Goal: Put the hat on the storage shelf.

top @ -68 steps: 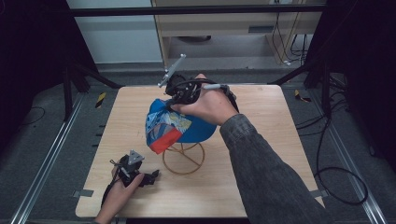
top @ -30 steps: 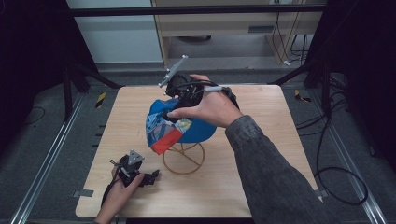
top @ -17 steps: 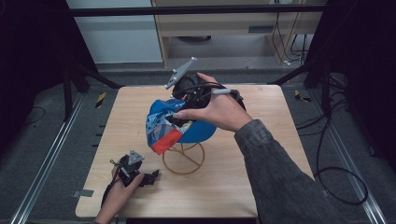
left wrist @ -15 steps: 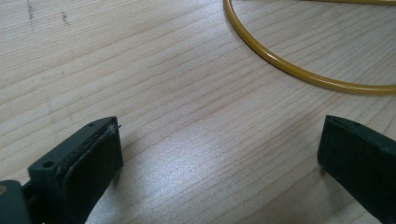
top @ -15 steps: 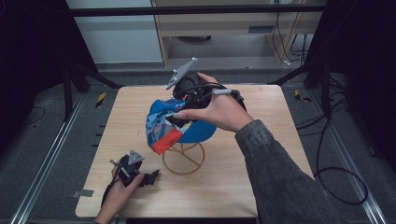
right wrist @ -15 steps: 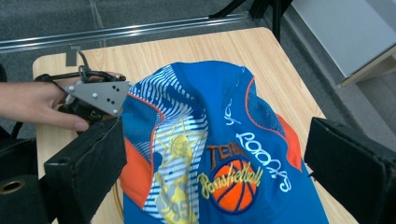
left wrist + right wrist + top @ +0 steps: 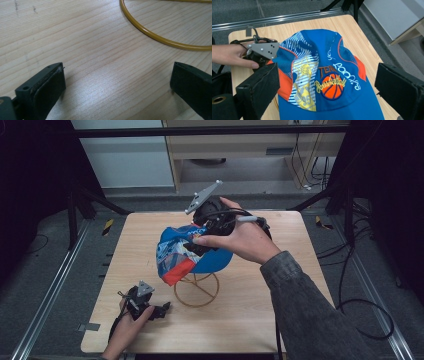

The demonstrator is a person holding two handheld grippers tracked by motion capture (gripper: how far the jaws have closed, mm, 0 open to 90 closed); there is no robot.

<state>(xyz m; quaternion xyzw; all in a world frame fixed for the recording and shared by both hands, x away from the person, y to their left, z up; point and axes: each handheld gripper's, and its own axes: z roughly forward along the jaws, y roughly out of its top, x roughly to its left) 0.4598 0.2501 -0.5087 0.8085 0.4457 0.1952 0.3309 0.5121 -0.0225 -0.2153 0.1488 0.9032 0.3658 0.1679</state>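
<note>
High view: a wooden table (image 7: 280, 285) bears a wire stand (image 7: 196, 289) topped by a soft, light blue cap (image 7: 192, 255). The right gripper (image 7: 200, 247) hovers just above, jaws spread, empty. The stiff brim looks easiest to pinch. The left gripper (image 7: 161, 310) rests nearby, spread.

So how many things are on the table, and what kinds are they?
Caps: 1, the blue cap
Wire stands: 1, the yellow wire stand under it
Grippers: 2, the left gripper and the right gripper
Total: 4
</note>
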